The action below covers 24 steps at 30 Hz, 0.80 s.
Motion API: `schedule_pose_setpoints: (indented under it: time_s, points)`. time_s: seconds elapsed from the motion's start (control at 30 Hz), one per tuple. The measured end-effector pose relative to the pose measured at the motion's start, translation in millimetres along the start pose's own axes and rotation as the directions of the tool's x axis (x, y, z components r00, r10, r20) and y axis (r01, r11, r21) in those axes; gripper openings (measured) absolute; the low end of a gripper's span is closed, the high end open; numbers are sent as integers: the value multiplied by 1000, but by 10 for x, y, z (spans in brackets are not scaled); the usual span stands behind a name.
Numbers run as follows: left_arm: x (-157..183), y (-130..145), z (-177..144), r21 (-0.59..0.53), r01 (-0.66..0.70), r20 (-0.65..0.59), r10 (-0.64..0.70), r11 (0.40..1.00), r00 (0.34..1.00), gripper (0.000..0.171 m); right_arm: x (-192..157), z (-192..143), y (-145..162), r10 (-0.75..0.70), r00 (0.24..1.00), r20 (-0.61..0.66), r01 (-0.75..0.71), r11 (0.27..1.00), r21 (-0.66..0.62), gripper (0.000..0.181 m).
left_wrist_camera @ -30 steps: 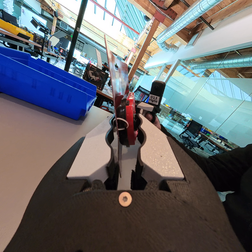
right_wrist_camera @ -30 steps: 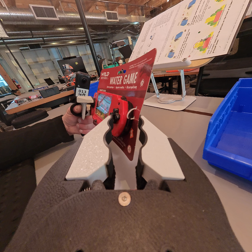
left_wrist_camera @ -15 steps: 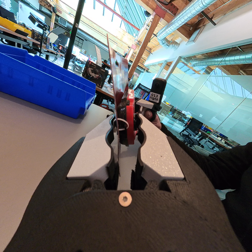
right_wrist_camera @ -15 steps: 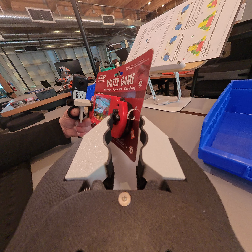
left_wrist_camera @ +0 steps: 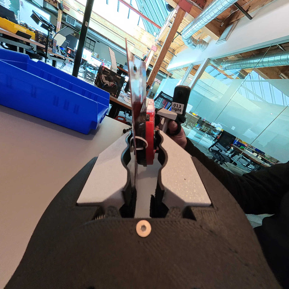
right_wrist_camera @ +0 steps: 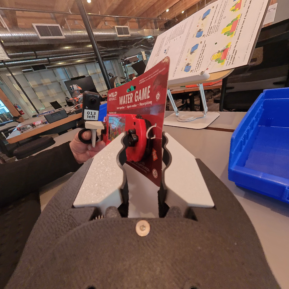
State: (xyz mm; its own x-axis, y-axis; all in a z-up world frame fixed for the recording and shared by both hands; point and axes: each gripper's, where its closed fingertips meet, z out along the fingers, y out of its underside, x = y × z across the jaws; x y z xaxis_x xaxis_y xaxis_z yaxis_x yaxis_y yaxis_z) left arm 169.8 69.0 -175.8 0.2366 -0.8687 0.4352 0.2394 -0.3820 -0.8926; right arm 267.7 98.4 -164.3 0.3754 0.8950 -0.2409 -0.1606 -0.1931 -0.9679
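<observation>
L gripper (left_wrist_camera: 143,145) pinches carded toy (left_wrist_camera: 149,129) edge-on, frame centre | R gripper (right_wrist_camera: 143,150) clamps same toy (right_wrist_camera: 134,133) | shared hold keeps card upright | bin (right_wrist_camera: 258,140) right

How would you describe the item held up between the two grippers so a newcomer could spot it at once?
Start at the grey table with the blue bin on it. Above the table, beside the bin, both the left gripper and the right gripper are shut on one upright packaged toy. It is the only red thing there: a red handheld game with black knobs, tied by a white loop to a dark red backing card.
</observation>
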Motion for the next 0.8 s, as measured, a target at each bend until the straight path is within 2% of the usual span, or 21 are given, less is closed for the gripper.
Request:
schedule_pose_setpoints:
  time_s: [0.23,0.6,0.8]
  points:
    - [13,43,43,-27,-19,8,19,999,1000,27,58,-11,4,45,999,-18,-45,999,7,35]
    - [20,57,58,-35,-26,15,27,999,1000,27,90,-15,26,37,998,-49,-38,999,-11,31]
    - [21,24,37,-17,-28,10,28,999,1000,27,27,-18,-7,37,999,2,-37,999,13,35]
